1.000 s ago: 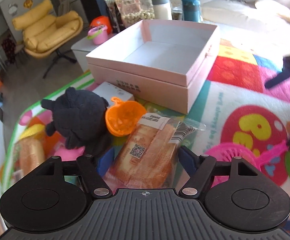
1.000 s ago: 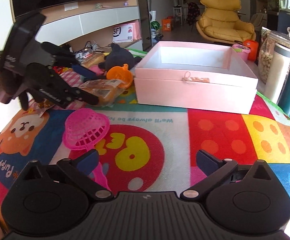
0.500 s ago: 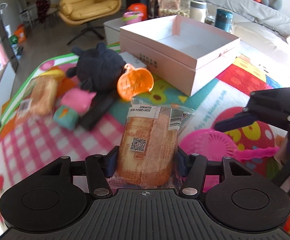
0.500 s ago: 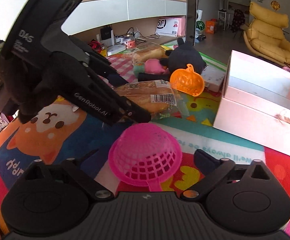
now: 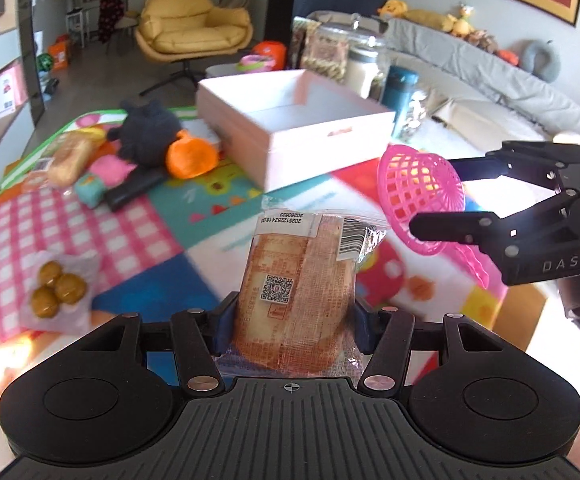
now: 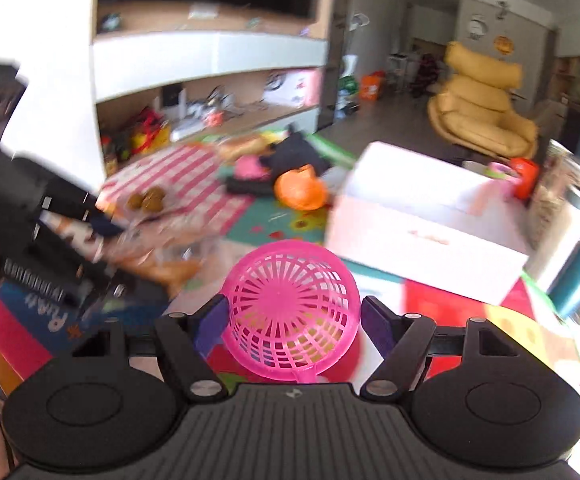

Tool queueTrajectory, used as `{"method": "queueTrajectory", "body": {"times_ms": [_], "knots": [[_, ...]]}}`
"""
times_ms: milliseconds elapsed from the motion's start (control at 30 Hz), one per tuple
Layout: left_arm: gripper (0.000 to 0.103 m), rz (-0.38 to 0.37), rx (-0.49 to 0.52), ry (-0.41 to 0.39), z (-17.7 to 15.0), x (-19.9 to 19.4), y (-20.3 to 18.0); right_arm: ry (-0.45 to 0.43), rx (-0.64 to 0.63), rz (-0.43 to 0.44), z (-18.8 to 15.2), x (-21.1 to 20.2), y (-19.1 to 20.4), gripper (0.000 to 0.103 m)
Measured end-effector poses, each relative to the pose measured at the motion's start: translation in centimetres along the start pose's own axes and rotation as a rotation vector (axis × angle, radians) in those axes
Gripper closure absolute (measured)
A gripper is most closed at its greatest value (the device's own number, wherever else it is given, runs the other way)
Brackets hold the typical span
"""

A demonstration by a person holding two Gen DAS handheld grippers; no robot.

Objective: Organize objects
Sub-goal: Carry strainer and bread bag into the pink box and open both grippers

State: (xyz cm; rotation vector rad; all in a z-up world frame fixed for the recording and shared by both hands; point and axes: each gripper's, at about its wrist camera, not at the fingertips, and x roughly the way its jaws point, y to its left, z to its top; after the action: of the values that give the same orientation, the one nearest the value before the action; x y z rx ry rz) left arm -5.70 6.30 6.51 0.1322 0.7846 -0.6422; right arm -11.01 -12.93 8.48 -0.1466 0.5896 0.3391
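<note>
My left gripper (image 5: 291, 314) is shut on a packaged bread slice (image 5: 295, 280) and holds it above the colourful mat. My right gripper (image 6: 291, 320) is shut on a pink plastic strainer (image 6: 291, 316) and holds it in the air; in the left wrist view the strainer (image 5: 419, 196) hangs to the right of the bread. The open pink box (image 5: 290, 128) stands on the mat beyond both; it also shows in the right wrist view (image 6: 421, 232). The left gripper appears blurred at the left of the right wrist view.
On the mat lie a black plush toy (image 5: 148, 134), an orange pumpkin cup (image 5: 190, 156), a second bread pack (image 5: 70, 156), a pink and teal toy (image 5: 98, 180) and a bag of brown balls (image 5: 56, 288). Jars and a teal flask (image 5: 397, 92) stand behind the box.
My right gripper closed on the pink strainer and lifted it off the mat. My left gripper closed on the bread pack and raised it, drawing back from the box.
</note>
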Motion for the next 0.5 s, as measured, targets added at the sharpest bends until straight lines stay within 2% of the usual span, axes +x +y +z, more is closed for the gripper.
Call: {"method": "queueTrajectory", "body": {"times_ms": [67,167,233,300,367,467,500], "knots": [[0.043,-0.003,-0.005,-0.040,2.1,0.3,-1.3,-0.045,0.038,-0.027,-0.1,-1.6,-1.5,0.030],[0.042,0.053,0.025,-0.130,6.5,1.7,-2.6,-0.095,0.078,-0.056,-0.3,-2.8,-3.3,0.030],[0.042,0.089,0.009,-0.202,10.3,3.5,-2.8,-0.109,0.110,-0.070,-0.4,-2.8,-4.5,0.030],[0.042,0.087,-0.031,-0.249,13.6,6.0,-2.4,-0.109,0.138,-0.074,-0.5,-2.1,-5.4,0.030],[0.040,0.057,-0.066,-0.241,16.0,9.7,-1.9,-0.099,0.168,-0.071,-0.7,-1.3,-6.3,0.030],[0.041,0.100,-0.134,-0.145,17.2,15.5,-1.0,-0.068,0.222,-0.075,-0.3,0.2,-7.7,0.030],[0.043,0.103,-0.150,-0.146,17.1,16.2,-0.9,-0.061,0.236,-0.082,-0.1,0.6,-8.2,0.030]]}}
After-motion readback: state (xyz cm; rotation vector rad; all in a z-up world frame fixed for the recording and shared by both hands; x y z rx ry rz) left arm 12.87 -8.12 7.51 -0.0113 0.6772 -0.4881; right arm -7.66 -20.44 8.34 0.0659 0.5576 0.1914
